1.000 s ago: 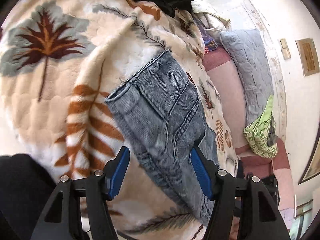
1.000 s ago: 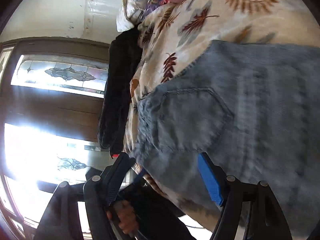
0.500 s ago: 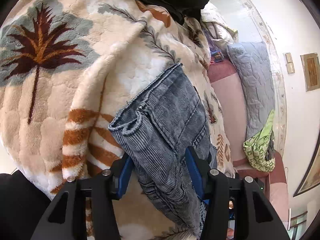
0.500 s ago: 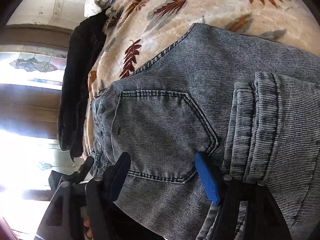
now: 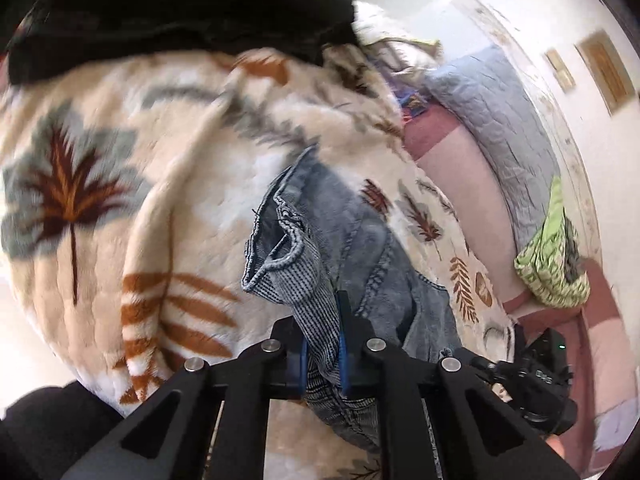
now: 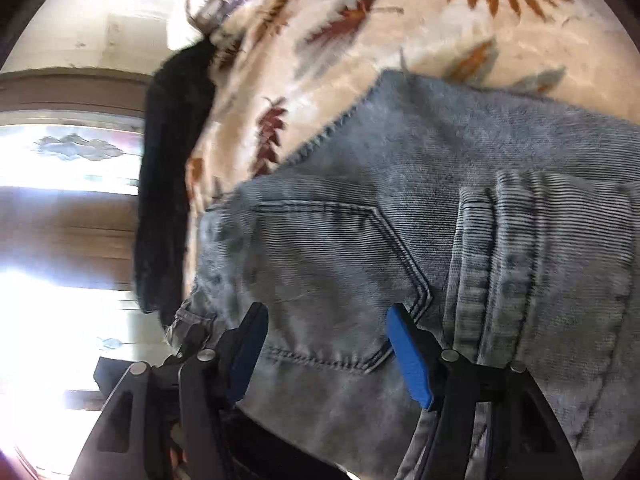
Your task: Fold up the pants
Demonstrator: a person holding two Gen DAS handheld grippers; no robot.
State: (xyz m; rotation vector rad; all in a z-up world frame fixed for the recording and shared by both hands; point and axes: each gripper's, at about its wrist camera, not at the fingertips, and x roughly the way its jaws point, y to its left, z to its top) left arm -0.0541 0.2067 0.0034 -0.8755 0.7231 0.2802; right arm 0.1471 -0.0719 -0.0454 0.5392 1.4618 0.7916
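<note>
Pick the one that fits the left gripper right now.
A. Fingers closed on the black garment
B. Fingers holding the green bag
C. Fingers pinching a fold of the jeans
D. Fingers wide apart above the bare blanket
C: in the left wrist view the left gripper has its fingers pressed together on a bunched fold of the jeans, which lie on the leaf-print blanket.

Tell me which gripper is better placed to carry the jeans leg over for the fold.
Left. The left gripper is closing, its blue pads already pinching the faded blue denim jeans at a bunched leg end. The right gripper is also closing, but its jaws stand apart over the back pocket, gripping nothing.
</note>
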